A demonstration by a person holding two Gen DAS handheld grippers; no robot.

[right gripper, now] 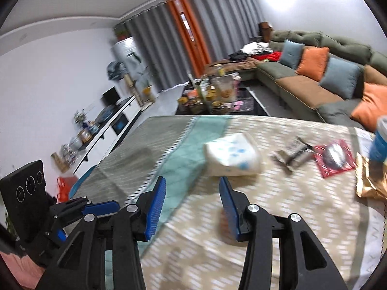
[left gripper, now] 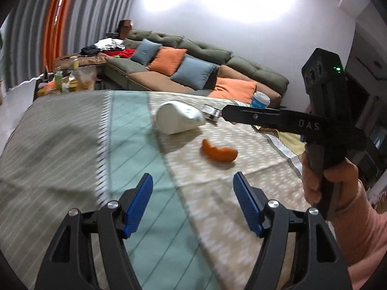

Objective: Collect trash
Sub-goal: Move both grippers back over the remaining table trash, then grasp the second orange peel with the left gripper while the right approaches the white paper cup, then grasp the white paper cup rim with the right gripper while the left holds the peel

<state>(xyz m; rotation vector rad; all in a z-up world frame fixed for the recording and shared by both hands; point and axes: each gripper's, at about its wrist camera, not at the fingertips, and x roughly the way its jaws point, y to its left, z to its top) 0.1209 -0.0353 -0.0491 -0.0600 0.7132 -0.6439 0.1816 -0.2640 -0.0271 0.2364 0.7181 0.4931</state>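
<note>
Clearly both tongs, left (left gripper: 192, 201) and right (right gripper: 192, 207), gape empty above the surface (left gripper: 72, 133); orange peel (left gripper: 219, 153) lies beside a tissue pack (left gripper: 179, 119).

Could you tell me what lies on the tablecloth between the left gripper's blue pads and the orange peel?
Nothing: in the left wrist view, the stretch from the open left gripper to the curled orange peel is bare patterned beige tablecloth.

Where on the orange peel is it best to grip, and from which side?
Probably the thick middle of the orange peel, from above: it lies flat and curled on the tablecloth, clear of the tissue pack, with its narrow width fitting between open jaws.
</note>
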